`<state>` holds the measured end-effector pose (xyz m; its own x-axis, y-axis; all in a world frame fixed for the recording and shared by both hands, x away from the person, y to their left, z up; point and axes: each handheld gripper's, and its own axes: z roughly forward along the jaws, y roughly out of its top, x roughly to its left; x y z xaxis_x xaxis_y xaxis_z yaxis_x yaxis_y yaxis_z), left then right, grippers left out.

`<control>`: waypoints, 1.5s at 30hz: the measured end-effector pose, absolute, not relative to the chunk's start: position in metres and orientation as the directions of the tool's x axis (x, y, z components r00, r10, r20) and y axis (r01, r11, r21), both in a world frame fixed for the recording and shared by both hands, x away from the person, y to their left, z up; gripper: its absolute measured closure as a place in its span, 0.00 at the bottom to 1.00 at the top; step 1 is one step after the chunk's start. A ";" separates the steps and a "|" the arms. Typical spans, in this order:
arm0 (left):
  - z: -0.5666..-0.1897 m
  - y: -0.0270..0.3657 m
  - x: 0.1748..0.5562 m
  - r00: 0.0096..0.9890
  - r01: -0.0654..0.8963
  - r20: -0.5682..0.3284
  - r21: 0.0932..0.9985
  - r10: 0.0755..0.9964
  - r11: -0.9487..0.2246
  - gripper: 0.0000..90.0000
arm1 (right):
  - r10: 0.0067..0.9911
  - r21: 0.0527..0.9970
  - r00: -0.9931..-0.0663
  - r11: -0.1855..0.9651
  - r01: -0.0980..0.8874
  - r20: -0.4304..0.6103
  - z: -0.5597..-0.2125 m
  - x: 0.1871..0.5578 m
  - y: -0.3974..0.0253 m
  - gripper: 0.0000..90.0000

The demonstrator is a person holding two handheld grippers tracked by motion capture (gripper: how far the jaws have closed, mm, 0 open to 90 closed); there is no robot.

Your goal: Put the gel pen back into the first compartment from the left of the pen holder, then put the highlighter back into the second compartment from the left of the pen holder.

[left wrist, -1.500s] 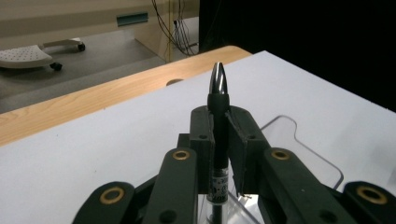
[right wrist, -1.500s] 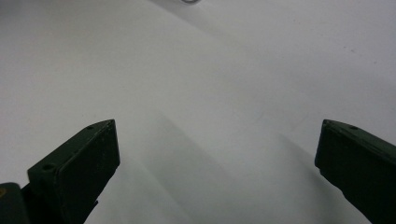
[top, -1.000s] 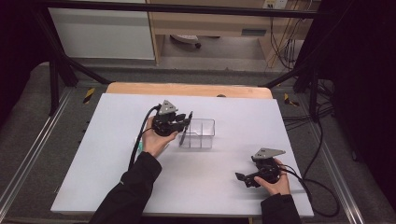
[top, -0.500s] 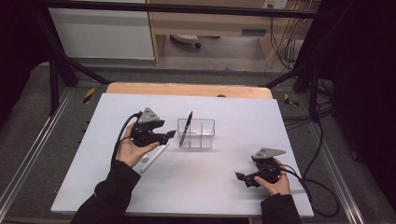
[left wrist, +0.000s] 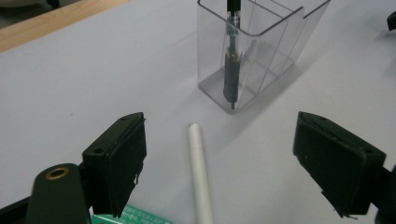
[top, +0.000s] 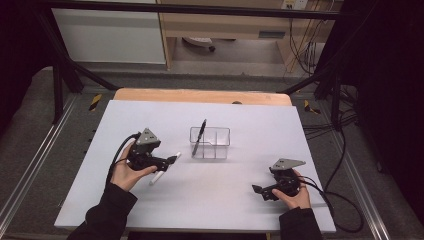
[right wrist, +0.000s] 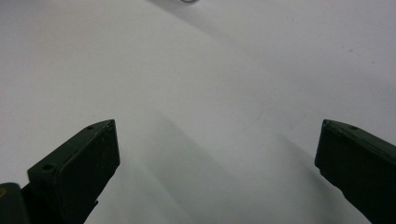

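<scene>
- High view first, biggest thing down: your table (top: 210,205) is a plain white sheet, nothing much on it besides the work.
- Clear bin (top: 210,143) stands upright about mid-table, split into compartments. Black pen (top: 199,137) is already standing in the left-end one, leaning a bit with its top above the rim.
- Your left gripper (top: 169,161) is just left of the bin, down low at the table. In the left gripper view its jaws are spread wide with nothing between the pads.
- Your right gripper (top: 259,192) is parked well apart at the near right, jaws wide too, holding nothing. Its own view is just bare table between them.
- White pen (left wrist: 200,173) is the thing to go for. It lies flat on the table right between your left jaws, its far end pointing at the bin's near corner, not touching it.
- So I'd say you're at the pick-up step for pen number two: lined up, not closed yet.
- Next move, my guess: drop the jaws a touch so the pads straddle the barrel, squeeze across it, lift, tip it upright and lower it into a compartment. Thin round barrel on a slick sheet, so it could roll or skid if one pad touches first.
</scene>
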<state>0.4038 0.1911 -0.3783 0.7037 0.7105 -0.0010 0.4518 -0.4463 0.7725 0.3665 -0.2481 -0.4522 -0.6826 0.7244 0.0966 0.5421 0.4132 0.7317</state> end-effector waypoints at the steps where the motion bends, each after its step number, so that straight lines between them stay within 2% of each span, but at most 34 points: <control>1: -0.380 0.191 0.403 0.705 0.452 0.002 0.769 0.709 -0.452 0.17 | 0.724 0.732 -0.683 0.414 0.541 0.096 -0.452 0.367 -0.248 0.01; 12: -0.400 0.182 0.411 0.717 0.480 0.028 0.705 0.696 -0.522 0.16 | 0.726 0.737 -0.682 0.410 0.538 0.094 -0.451 0.367 -0.249 0.01; 20: -0.415 0.179 0.424 0.695 0.535 0.026 0.650 0.719 -0.541 0.17 | 0.727 0.732 -0.680 0.411 0.543 0.096 -0.452 0.367 -0.248 0.01; 33: -0.420 0.173 0.439 0.675 0.591 -0.014 0.609 0.738 -0.529 0.40 | 0.727 0.735 -0.680 0.410 0.540 0.095 -0.452 0.367 -0.248 0.01; 45: -0.425 0.169 0.443 0.682 0.606 -0.012 0.568 0.731 -0.557 0.65 | 0.724 0.735 -0.683 0.412 0.538 0.094 -0.451 0.367 -0.249 0.01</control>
